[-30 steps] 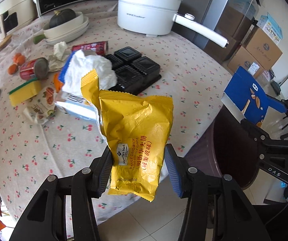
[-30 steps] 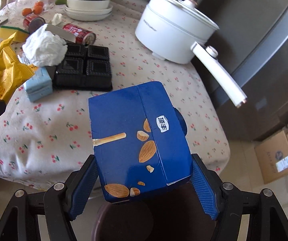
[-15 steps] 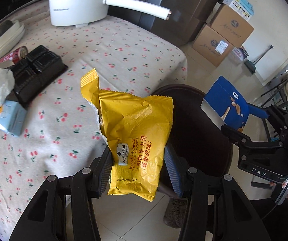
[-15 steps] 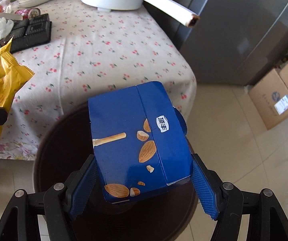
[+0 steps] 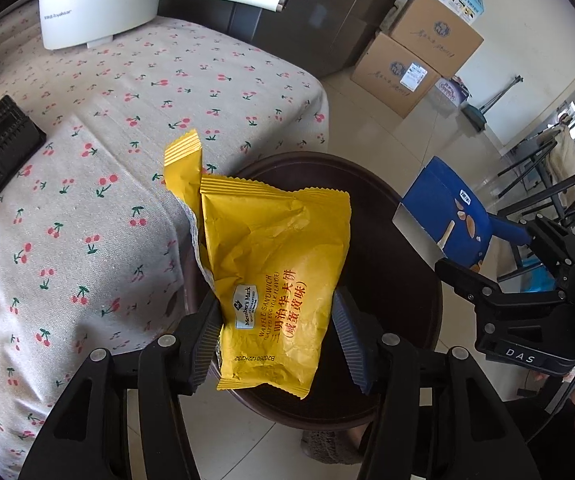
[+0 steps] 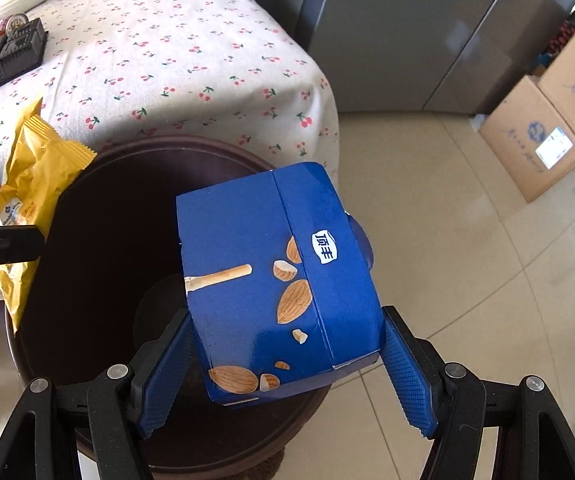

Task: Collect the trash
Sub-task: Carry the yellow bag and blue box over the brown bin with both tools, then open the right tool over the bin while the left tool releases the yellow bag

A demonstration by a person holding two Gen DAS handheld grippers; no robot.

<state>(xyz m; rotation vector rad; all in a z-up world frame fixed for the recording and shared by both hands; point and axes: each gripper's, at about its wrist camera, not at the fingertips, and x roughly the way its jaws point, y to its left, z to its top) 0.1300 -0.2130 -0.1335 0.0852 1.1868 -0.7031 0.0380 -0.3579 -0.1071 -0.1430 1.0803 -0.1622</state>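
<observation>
Both claws have swung off the cherry-print tablecloth [image 5: 87,128] to hang over the round dark-brown plastic bin [image 6: 99,240], right gripper [image 6: 283,364] clamping the blue almond-stick carton [image 6: 271,280], left gripper [image 5: 273,336] the crinkled yellow foil wrapper [image 5: 275,264], seemingly ready to drop.

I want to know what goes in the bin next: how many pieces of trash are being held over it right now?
2. The yellow snack wrapper is in the left claw, and the blue almond box is in the right claw, both above the dark bin.
</observation>
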